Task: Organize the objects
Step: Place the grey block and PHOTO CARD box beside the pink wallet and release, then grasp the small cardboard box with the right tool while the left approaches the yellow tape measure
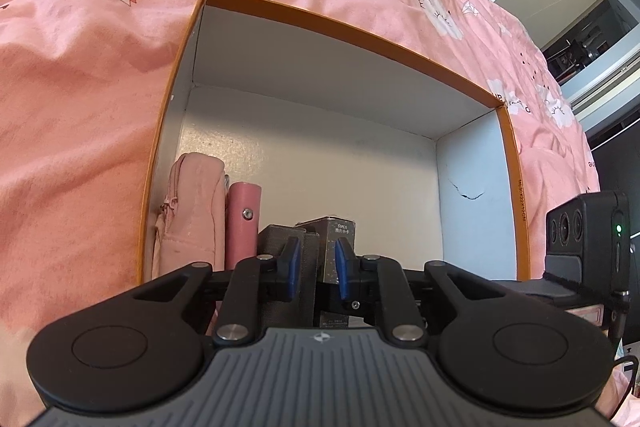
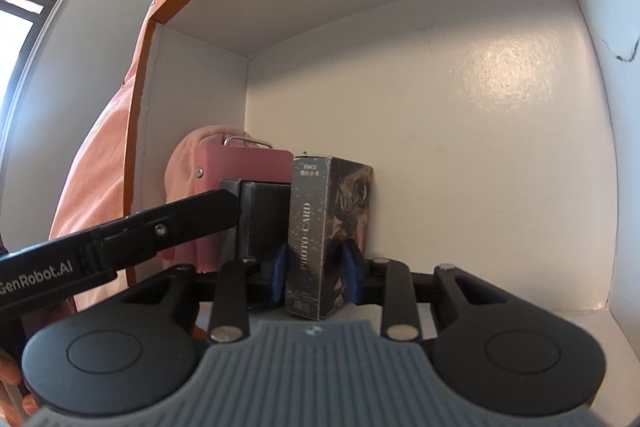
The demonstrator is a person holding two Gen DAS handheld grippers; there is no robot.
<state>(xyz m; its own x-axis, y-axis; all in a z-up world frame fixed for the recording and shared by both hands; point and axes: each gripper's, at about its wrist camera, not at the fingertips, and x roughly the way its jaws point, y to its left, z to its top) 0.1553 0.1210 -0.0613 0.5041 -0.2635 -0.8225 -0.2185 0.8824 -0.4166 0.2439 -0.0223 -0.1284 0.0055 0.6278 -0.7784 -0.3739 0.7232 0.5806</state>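
Observation:
An open box with an orange rim [image 1: 352, 31] lies on a pink sheet. Along its left wall stand a pink pouch [image 1: 192, 211], a pink binder [image 1: 242, 223], a dark grey case [image 1: 280, 239] and a dark "PHOTO CARD" box [image 1: 340, 227], side by side. My left gripper [image 1: 318, 267] is shut on the top edge of the dark grey case [image 2: 268, 219]; it comes in from the left in the right wrist view [image 2: 234, 205]. My right gripper [image 2: 314, 267] is shut on the photo card box [image 2: 332, 211], a blue pad pressing each side.
The box's white floor [image 2: 460, 147] is bare to the right of the photo card box. Pink bedding [image 1: 80, 107] printed with cranes and clouds surrounds the box. The right gripper's camera housing [image 1: 588, 231] sits at the box's right wall. A hand [image 2: 12, 387] shows at lower left.

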